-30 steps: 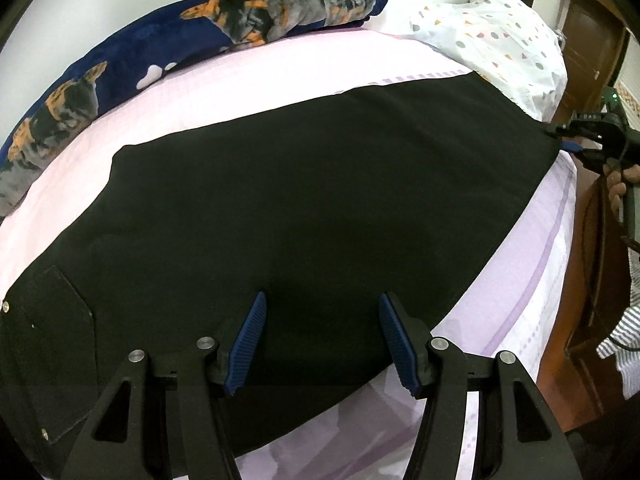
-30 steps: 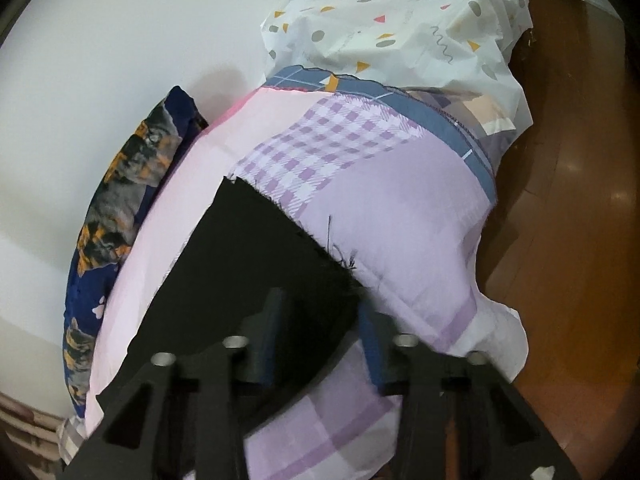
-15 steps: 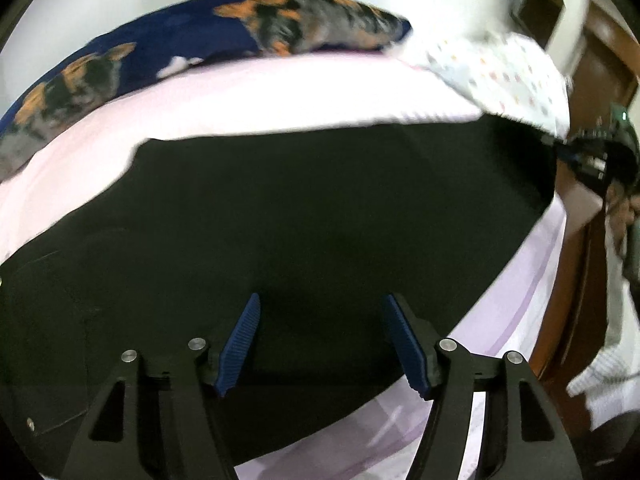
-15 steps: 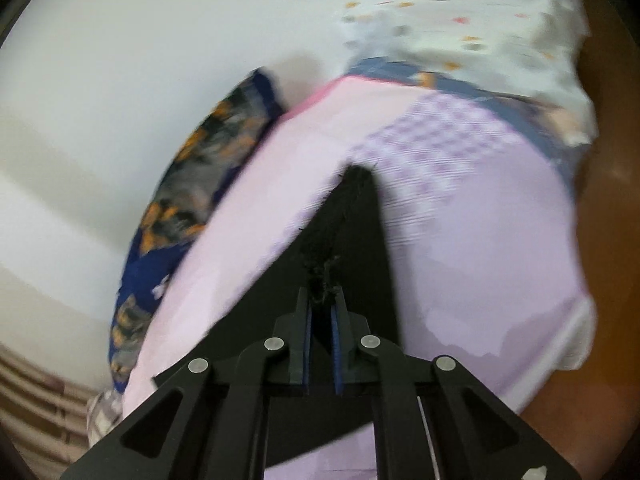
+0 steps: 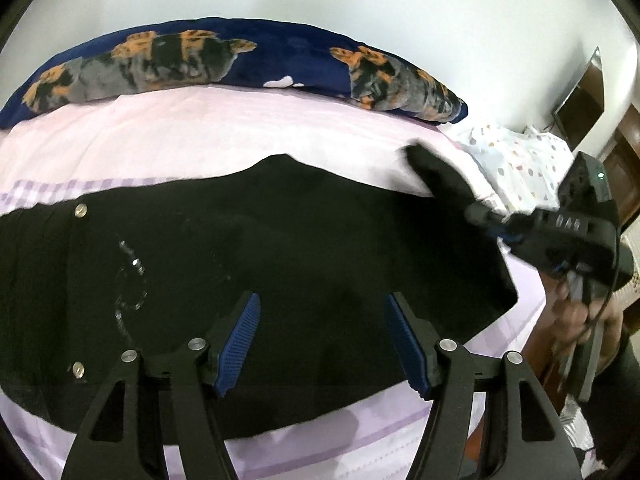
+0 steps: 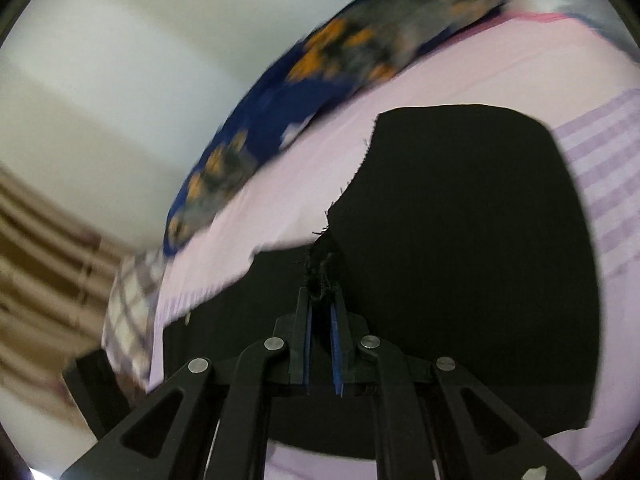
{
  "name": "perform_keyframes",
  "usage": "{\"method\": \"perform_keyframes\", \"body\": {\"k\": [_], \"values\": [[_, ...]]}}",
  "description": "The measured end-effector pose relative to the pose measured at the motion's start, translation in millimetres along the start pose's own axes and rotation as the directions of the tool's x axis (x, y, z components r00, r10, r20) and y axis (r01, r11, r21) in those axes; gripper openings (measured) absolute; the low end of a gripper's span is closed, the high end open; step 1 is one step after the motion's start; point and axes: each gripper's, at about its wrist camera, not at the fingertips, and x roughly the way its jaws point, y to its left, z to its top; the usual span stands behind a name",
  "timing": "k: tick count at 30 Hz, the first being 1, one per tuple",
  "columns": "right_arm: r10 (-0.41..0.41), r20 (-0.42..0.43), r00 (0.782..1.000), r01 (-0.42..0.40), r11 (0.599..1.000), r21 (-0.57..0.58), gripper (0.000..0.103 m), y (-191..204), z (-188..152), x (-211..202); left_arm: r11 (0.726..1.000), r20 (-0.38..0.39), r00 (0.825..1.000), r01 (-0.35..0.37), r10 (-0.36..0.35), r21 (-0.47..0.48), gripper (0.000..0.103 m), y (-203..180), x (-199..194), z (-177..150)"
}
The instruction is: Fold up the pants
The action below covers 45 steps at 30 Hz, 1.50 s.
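White wall runs behind the bed (image 5: 120, 148), whose pink-and-lilac sheet carries a dark blue patterned pillow (image 5: 224, 60) along its far edge and a white spotted cover (image 5: 516, 160) at the right end. Black pants (image 5: 280, 264) lie spread across the middle of the bed, the waist with its rivets toward the left edge.

At the right end, the right gripper (image 6: 321, 320) has just been closing, and its jaws now stand nearly together, pinching the frayed hem (image 6: 322, 276) of a leg. From the other camera that hem is lifted off the sheet. Over the near edge of the pants hangs the left gripper (image 5: 320, 340), its blue pads spread wide with nothing but cloth lying under them; it grips nothing.

As I judge it, the step in hand is carrying the leg end over toward the waist. To do it well, the lifted hem should travel low and straight along the length of the pants, so the fold falls square. The free gripper would help by pressing down at the fold line, keeping the lower layer from dragging along.
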Motion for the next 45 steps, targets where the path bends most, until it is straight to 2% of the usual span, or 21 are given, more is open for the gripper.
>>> {"method": "perform_keyframes", "body": {"k": [5, 9, 11, 12, 13, 16, 19, 22, 24, 26, 30, 35, 39, 42, 43, 45], "values": [[-0.049, -0.156, 0.987, 0.025, 0.988, -0.154, 0.009, 28.3, -38.9, 39.0, 0.999, -0.001, 0.999, 0.04, -0.04, -0.034, 0.066, 9.9, -2.9, -7.1], [-0.124, -0.19, 0.974, 0.074, 0.966, -0.247, 0.011, 36.1, -57.7, 50.1, 0.993, -0.008, 0.995, 0.095, -0.095, -0.068, 0.066, 13.2, -2.1, -8.6], [-0.129, -0.202, 0.971, 0.075, 0.965, -0.252, 0.015, 38.7, -60.5, 52.7, 0.991, -0.014, 0.993, 0.113, -0.115, -0.072, 0.066, 11.6, -1.5, -9.1], [-0.116, -0.213, 0.97, 0.063, 0.969, -0.238, 0.022, 38.8, -59.7, 51.6, 0.99, -0.02, 0.992, 0.122, -0.124, -0.075, 0.066, 10.5, -0.8, -8.7], [-0.1, -0.209, 0.973, 0.053, 0.974, -0.222, 0.031, 38.2, -59.2, 47.9, 0.989, -0.028, 0.991, 0.131, -0.133, -0.075, 0.066, 9.1, -0.3, -8.2], [-0.061, -0.148, 0.987, 0.036, 0.986, -0.165, 0.047, 32.4, -52.8, 25.5, 0.982, -0.039, 0.985, 0.167, -0.171, -0.088, 0.066, 5.8, 0.0, -6.0], [-0.056, -0.049, 0.997, 0.053, 0.997, -0.061, 0.048, 17.6, -45.5, -1.8, 0.965, -0.069, 0.97, 0.222, -0.233, -0.138, 0.066, 5.5, 5.4, -4.2], [-0.059, 0.055, 0.997, 0.054, 0.995, 0.088, 0.051, -5.7, -43.5, -30.1, 0.933, -0.123, 0.943, 0.275, -0.309, -0.232, 0.066, 6.4, 21.4, -2.7], [-0.049, 0.109, 0.993, 0.03, 0.985, 0.173, 0.052, -20.8, -44.6, -42.4, 0.917, -0.154, 0.93, 0.282, -0.334, -0.283, 0.066, 6.8, 32.7, -2.4], [-0.048, 0.136, 0.99, 0.018, 0.978, 0.21, 0.052, -29.8, -44.7, -48.0, 0.907, -0.182, 0.921, 0.275, -0.344, -0.319, 0.066, 6.1, 43.5, -1.4], [-0.066, 0.139, 0.988, 0.033, 0.973, 0.227, 0.053, -37.7, -44.0, -48.8, 0.892, -0.22, 0.911, 0.251, -0.349, -0.375, 0.066, 6.0, 60.1, -2.7], [-0.08, 0.124, 0.989, 0.049, 0.972, 0.229, 0.053, -40.2, -43.0, -41.4, 0.894, -0.244, 0.914, 0.211, -0.323, -0.395, 0.065, 7.9, 72.7, -4.5], [-0.074, 0.126, 0.989, 0.042, 0.971, 0.236, 0.053, -42.7, -43.3, -41.1, 0.884, -0.228, 0.913, 0.224, -0.337, -0.411, 0.064, 9.7, 78.5, -3.5], [-0.072, 0.132, 0.989, 0.037, 0.968, 0.247, 0.053, -44.3, -41.3, -41.4, 0.884, -0.227, 0.91, 0.235, -0.346, -0.405, 0.059, 6.2, 84.4, -2.0], [-0.071, 0.135, 0.988, 0.036, 0.968, 0.249, 0.053, -45.3, -41.9, -43.1, 0.883, -0.228, 0.908, 0.24, -0.351, -0.403, 0.057, 4.1, 86.8, -1.9], [-0.071, 0.138, 0.988, 0.033, 0.965, 0.26, 0.053, -47.2, -41.3, -44.6, 0.871, -0.244, 0.891, 0.261, -0.384, -0.417, 0.051, -0.5, 93.9, -3.4]]}}
